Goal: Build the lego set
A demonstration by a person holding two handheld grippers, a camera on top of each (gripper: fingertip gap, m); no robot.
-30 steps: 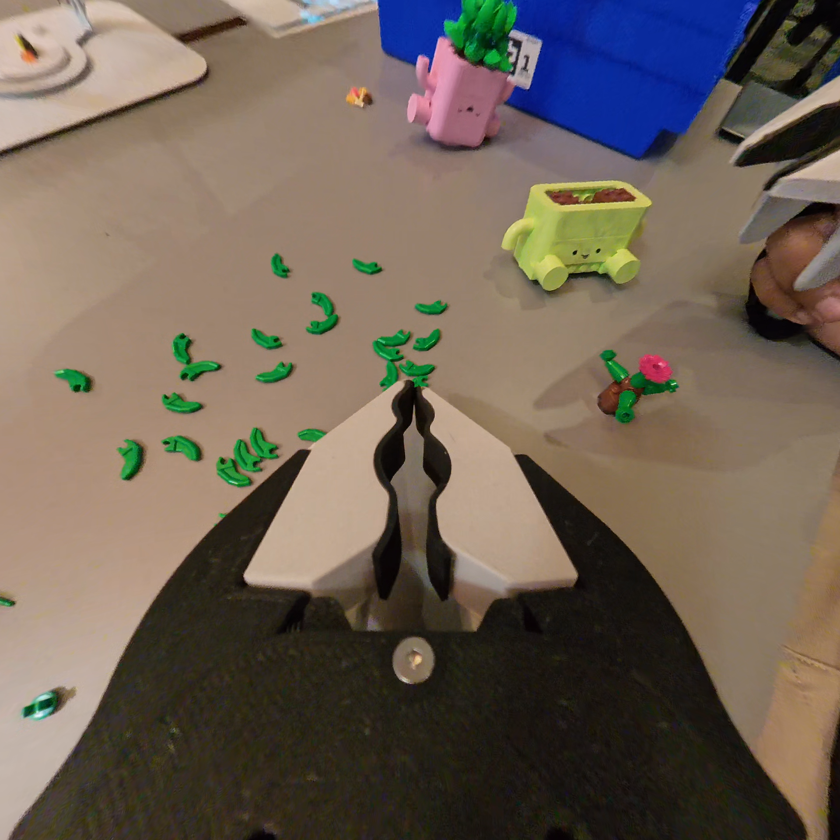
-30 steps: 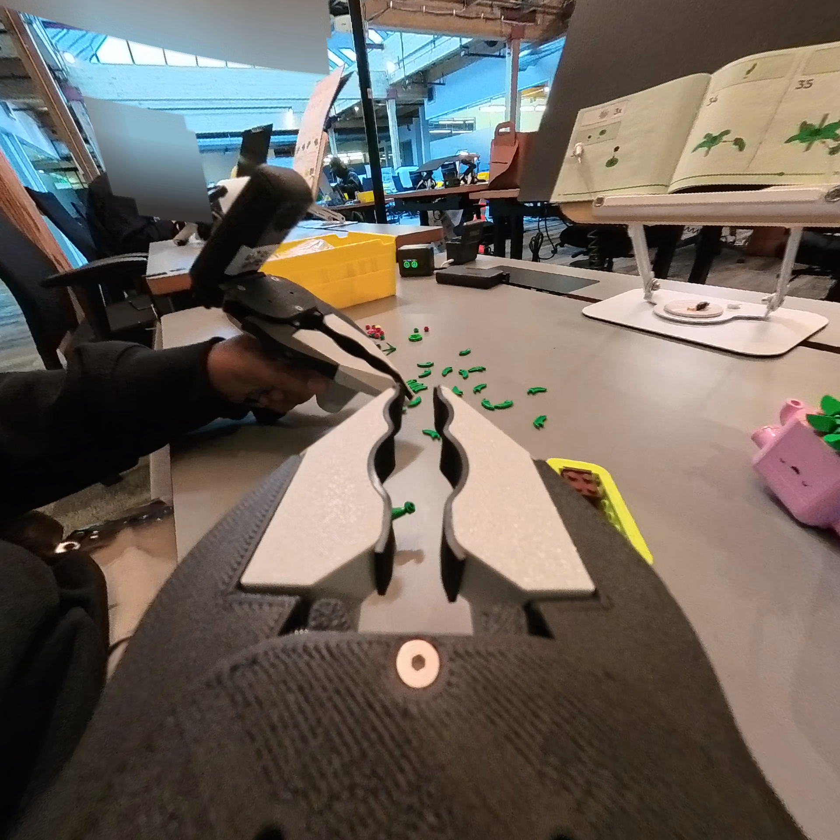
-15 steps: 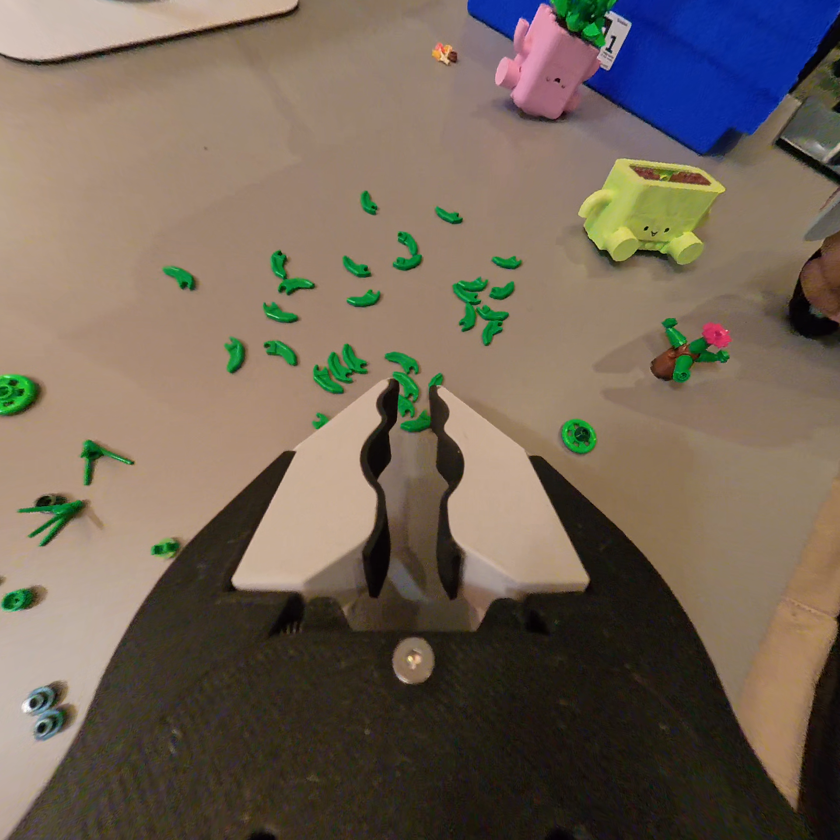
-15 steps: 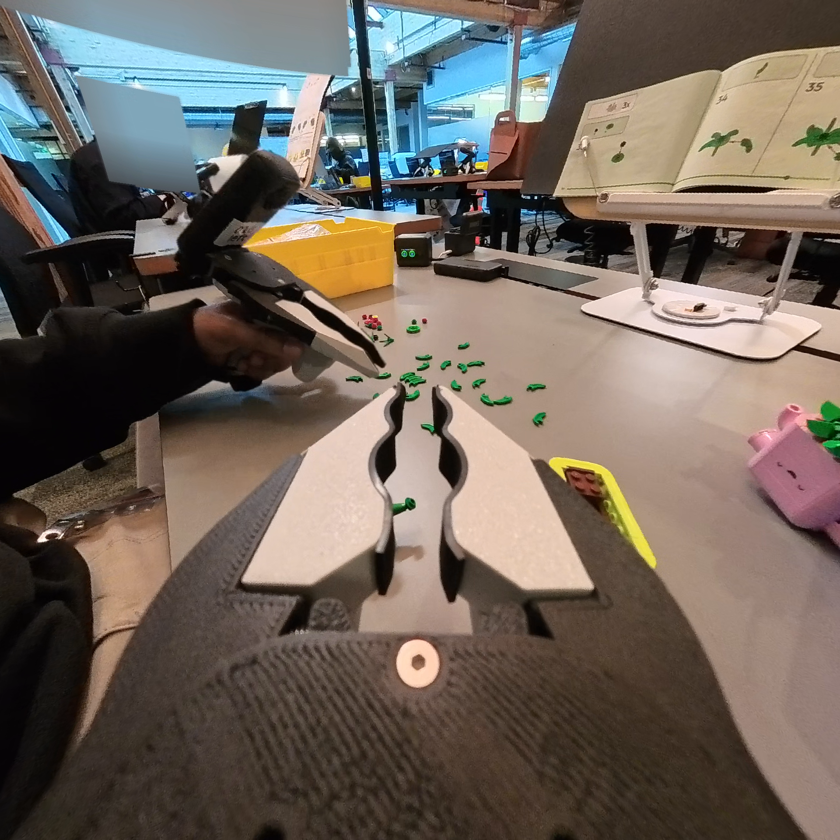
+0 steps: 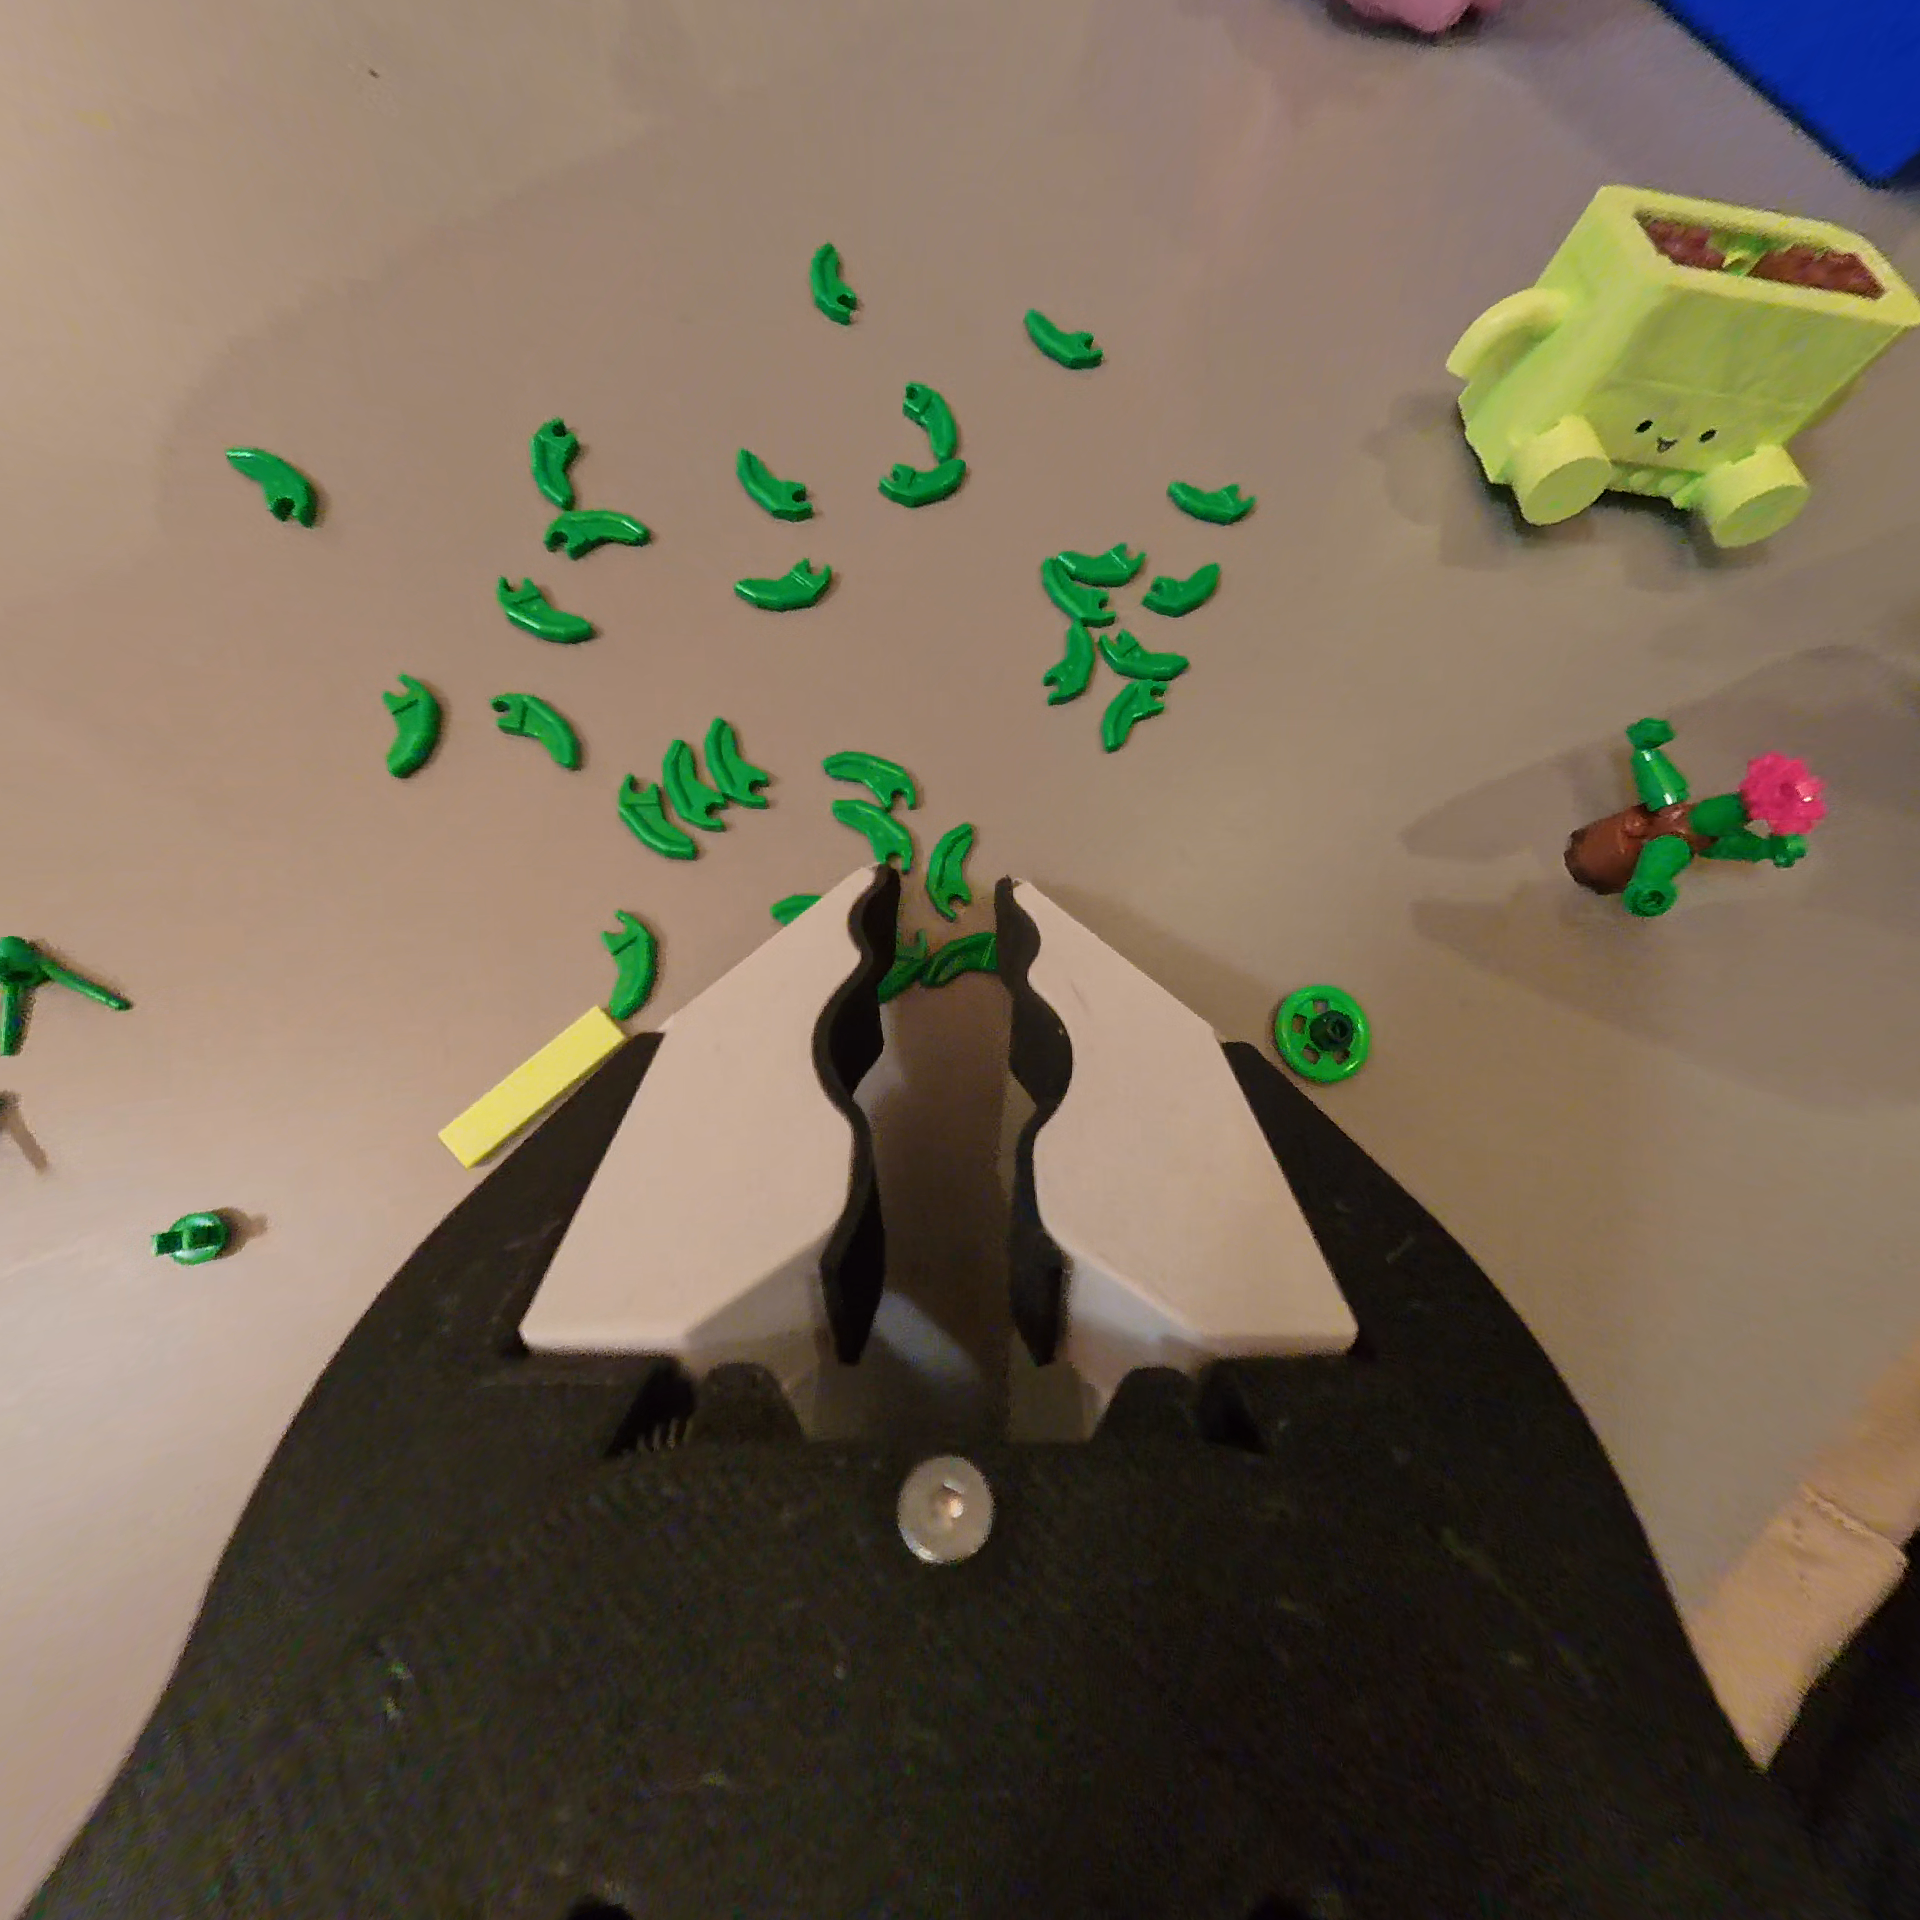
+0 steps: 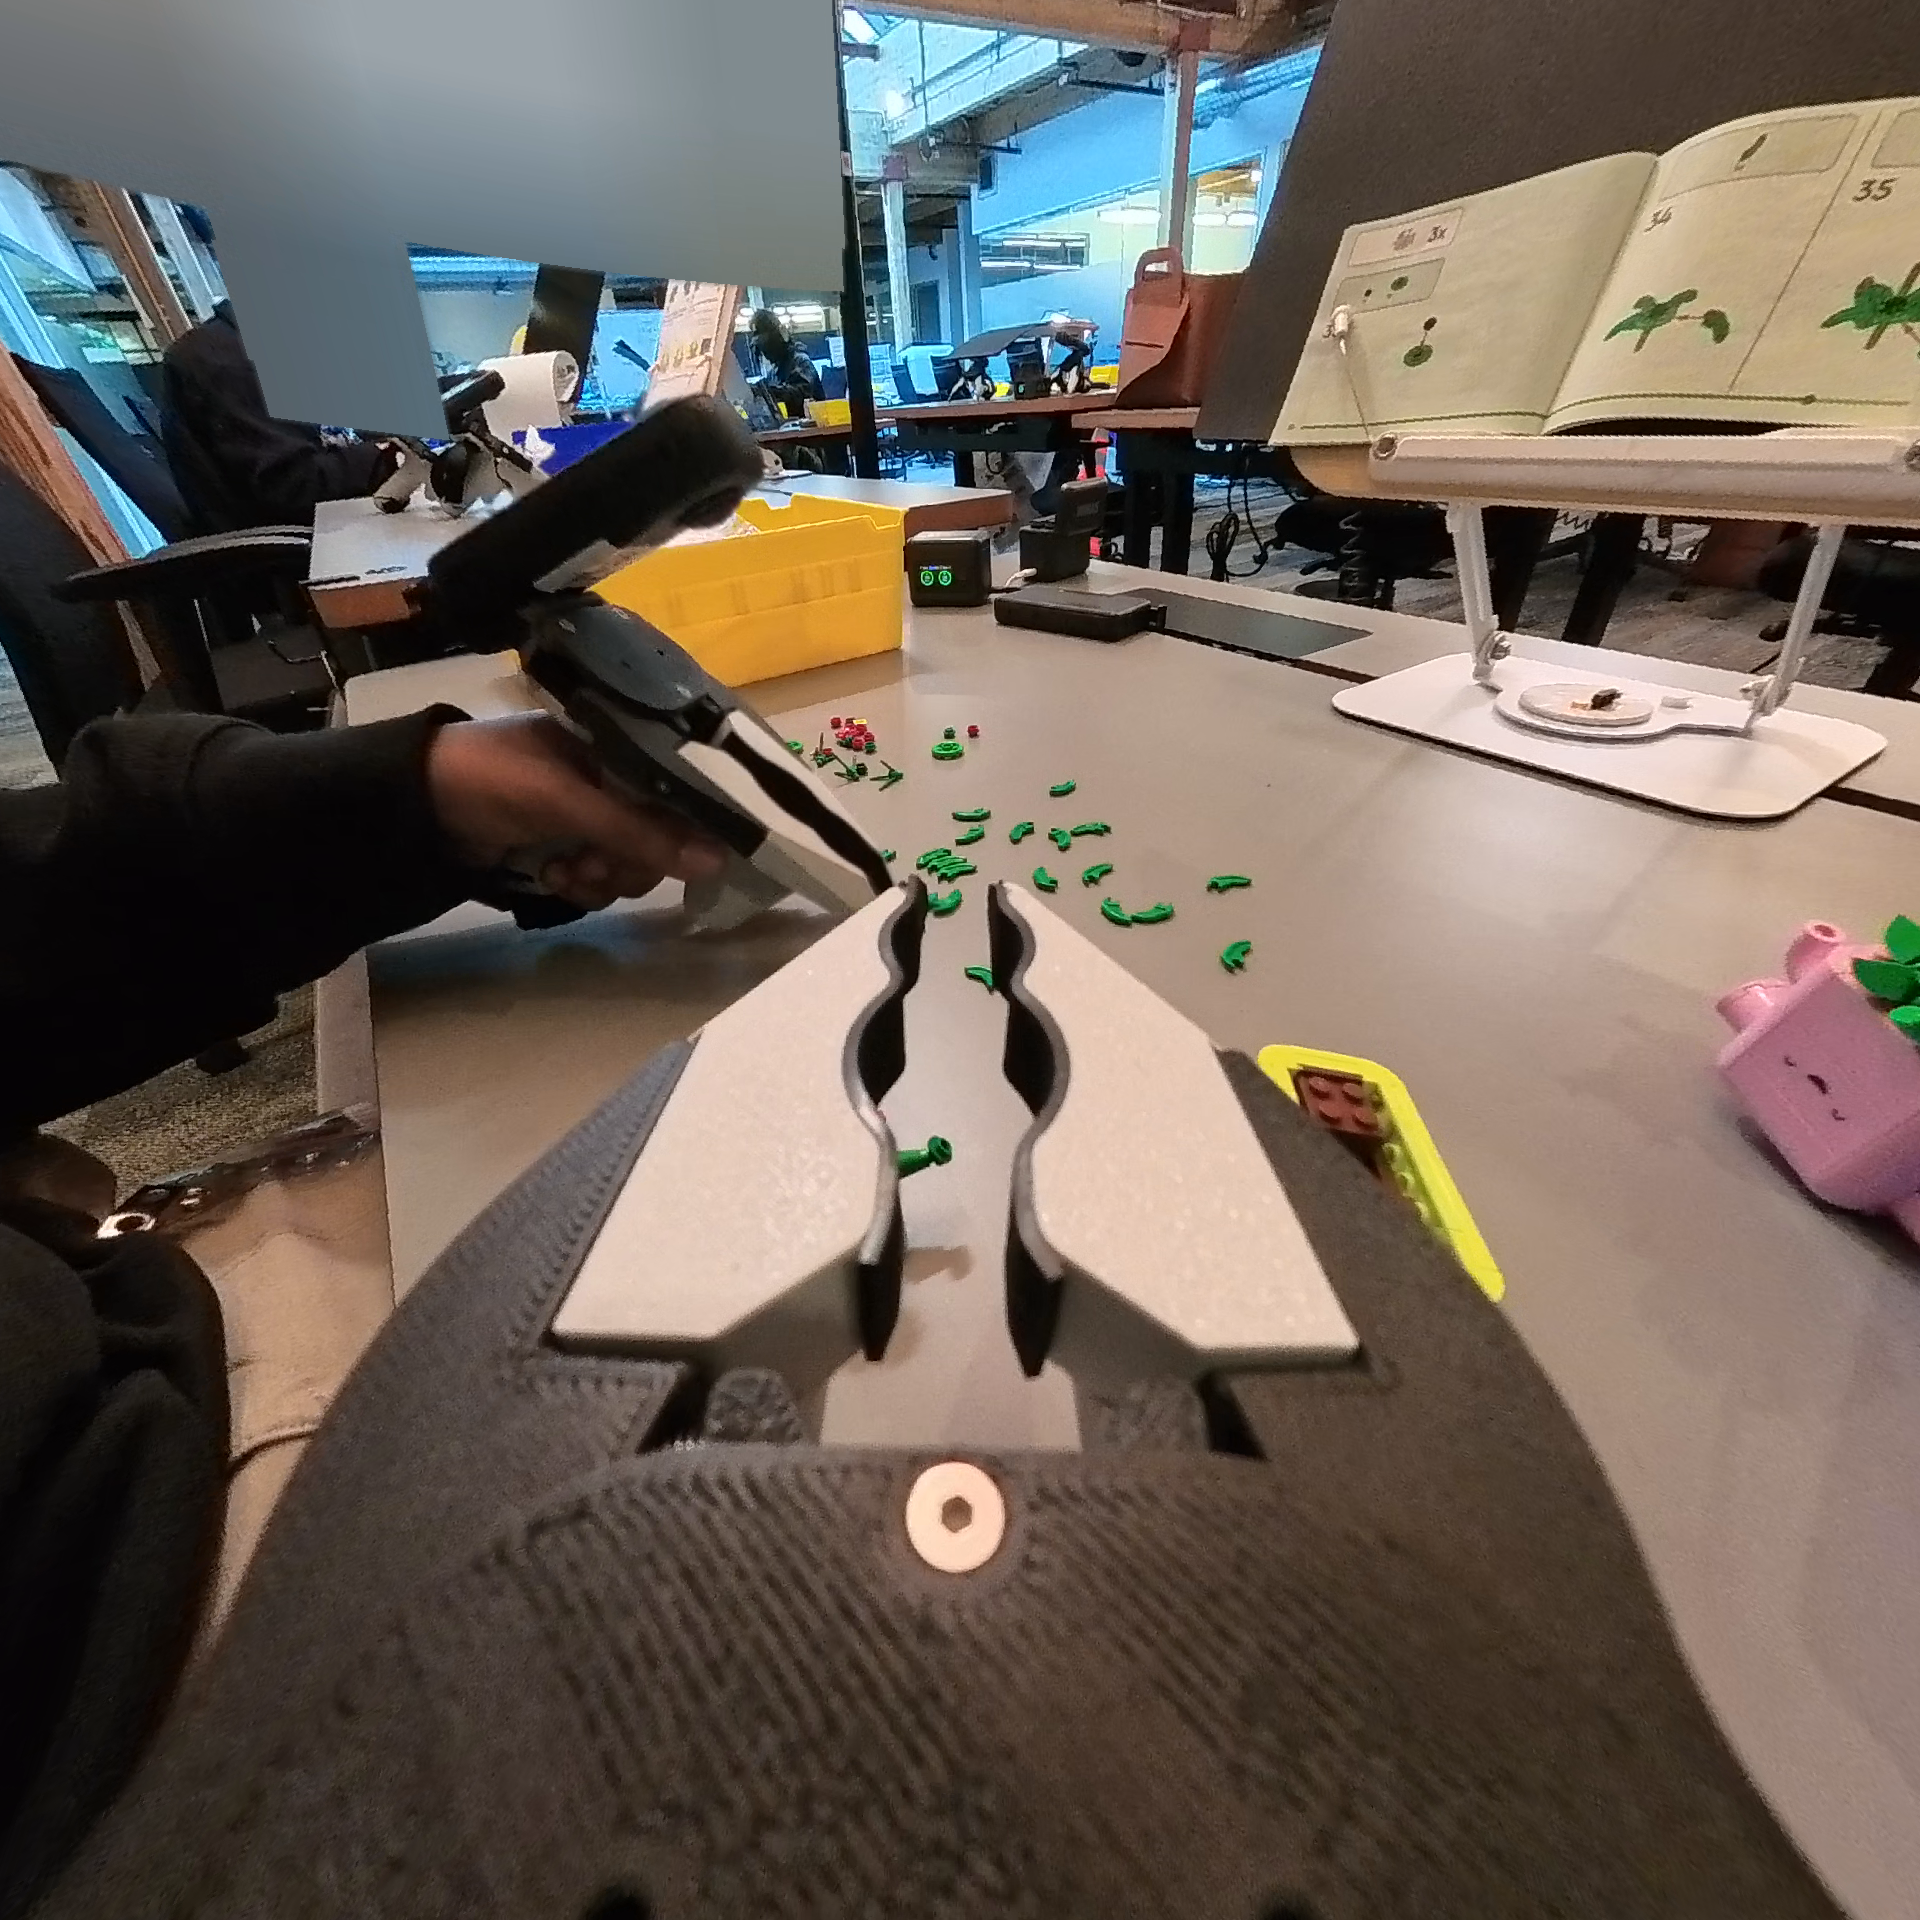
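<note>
- Since half a second ago my left gripper (image 5: 945,894) has dropped nearer the bench (image 5: 312,260) and its jaws have parted a little more; the pink pot has slid almost out of the left wrist view's top edge.
- Left claw: slightly open, holding nothing. A green leaf piece (image 5: 951,868) lies on the bench just off the tips, with more leaves (image 5: 935,961) between the fingers.
- Loose leaves (image 5: 665,582) scatter across mid-bench; a yellow tile (image 5: 530,1086) lies left of the claw and a green wheel (image 5: 1321,1035) right of it.
- Farther right: the flower sprig (image 5: 1704,831), then the lime pot (image 5: 1683,364) toward the far right corner.
- Right gripper (image 6: 951,899): slightly open, empty, held above the bench. The sprig shows only as a green stub through its finger gap.
- Step, as I judge it: picking one leaf.
- Doing it well: centre the gap on a single leaf, clear of its neighbours, close slowly across its narrow width, and lift straight.
- Risk: the thin curved leaf may skid or flip when pinched.
</note>
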